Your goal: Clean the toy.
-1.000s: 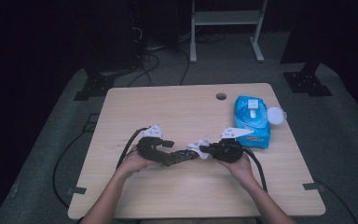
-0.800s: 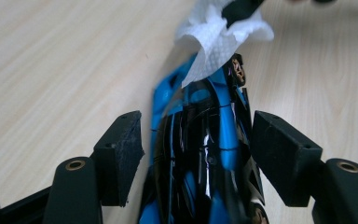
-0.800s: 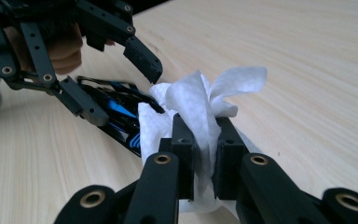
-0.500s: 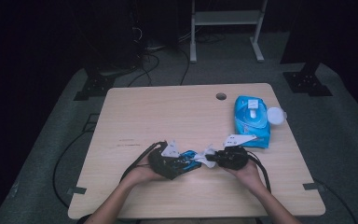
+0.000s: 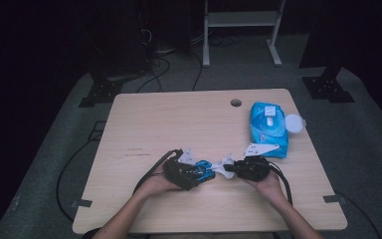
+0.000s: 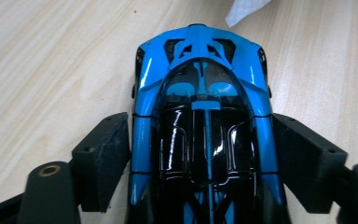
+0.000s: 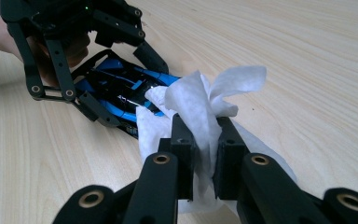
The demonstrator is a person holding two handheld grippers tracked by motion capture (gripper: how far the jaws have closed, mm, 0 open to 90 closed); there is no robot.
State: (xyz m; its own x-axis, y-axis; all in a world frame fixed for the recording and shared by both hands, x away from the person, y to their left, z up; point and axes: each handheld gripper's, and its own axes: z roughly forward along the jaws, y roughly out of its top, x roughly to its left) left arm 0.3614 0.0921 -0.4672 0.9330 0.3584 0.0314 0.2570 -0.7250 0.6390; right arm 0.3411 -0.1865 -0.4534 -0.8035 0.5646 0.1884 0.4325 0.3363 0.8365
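Counter (image 5: 159, 124) was mostly bare, wipes pack (image 5: 267, 122) off toward its far right. Blue toy car (image 6: 200, 135) sat near the front edge between the left gripper (image 6: 200, 154) jaws, which had just been opening; the pads looked barely off its sides, hard to tell. Right gripper (image 7: 200, 154) was pinched tight on a white wipe (image 7: 200, 105) touching the car's nose. Rubbing now could've shoved the loose car away.

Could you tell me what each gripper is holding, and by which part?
The right gripper pinches a white wipe by its bunched middle. The left gripper's jaws flank the blue toy car's sides.
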